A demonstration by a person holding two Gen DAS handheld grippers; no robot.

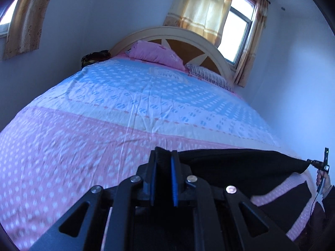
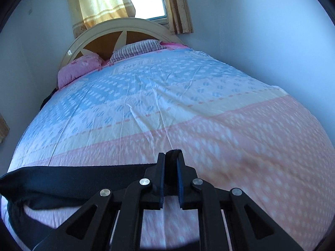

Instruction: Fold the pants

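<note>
1. Where the left wrist view looks up the bed (image 1: 125,104), the left gripper (image 1: 164,161) is clamped on black pants (image 1: 240,165) at lower centre.
2. From there the pants stretch to the lower right of the frame, held taut above the pink sheet.
3. Over in the right wrist view, the right gripper (image 2: 171,159) pinches the other end of the pants (image 2: 73,177), which run to the lower left.
4. Pillows (image 1: 155,52) lie by the headboard (image 1: 171,35), upper centre.
</note>
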